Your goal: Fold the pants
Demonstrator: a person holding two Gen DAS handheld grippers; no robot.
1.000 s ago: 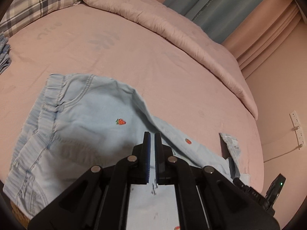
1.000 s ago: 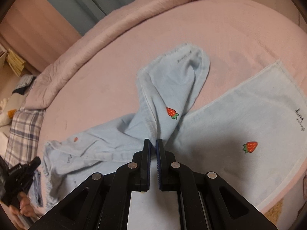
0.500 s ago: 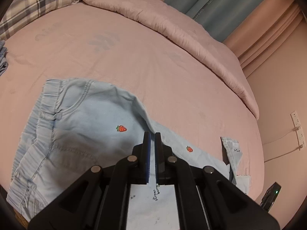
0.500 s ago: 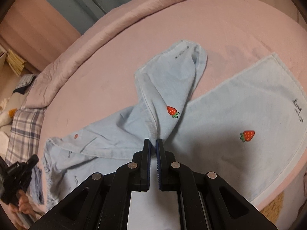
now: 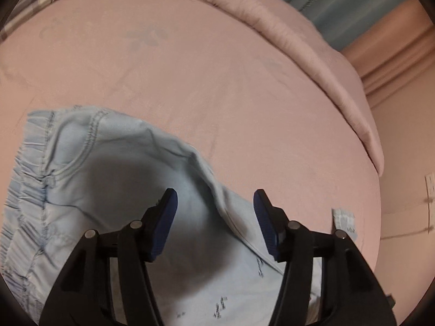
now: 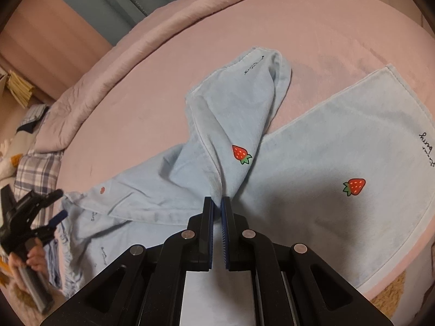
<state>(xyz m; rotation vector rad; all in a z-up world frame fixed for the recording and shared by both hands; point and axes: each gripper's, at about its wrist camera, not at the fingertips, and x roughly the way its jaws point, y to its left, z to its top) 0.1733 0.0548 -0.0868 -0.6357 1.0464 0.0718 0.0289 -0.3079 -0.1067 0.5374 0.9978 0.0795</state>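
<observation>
Light blue pants (image 6: 326,146) with strawberry prints lie on a pink bed (image 6: 312,27). One leg lies flat at the right; the other leg (image 6: 239,100) is bunched and pulled up. My right gripper (image 6: 216,203) is shut on a pinched fold of that leg. My left gripper (image 5: 214,212) is open just above the waist area of the pants (image 5: 89,174), with a fabric ridge between its fingers. It also shows in the right wrist view (image 6: 49,206), held open by a hand at the far left.
A pink duvet (image 5: 299,35) is rolled along the bed's far side, with blue and pink curtains (image 5: 353,5) behind. A plaid pillow (image 6: 35,174) lies at the head of the bed. A wall socket (image 5: 429,190) sits at the right.
My left gripper has opened, letting go of the fabric, and dropped closer to the waist area. My right gripper stays shut on the leg fold; the bunched leg shifted slightly.
</observation>
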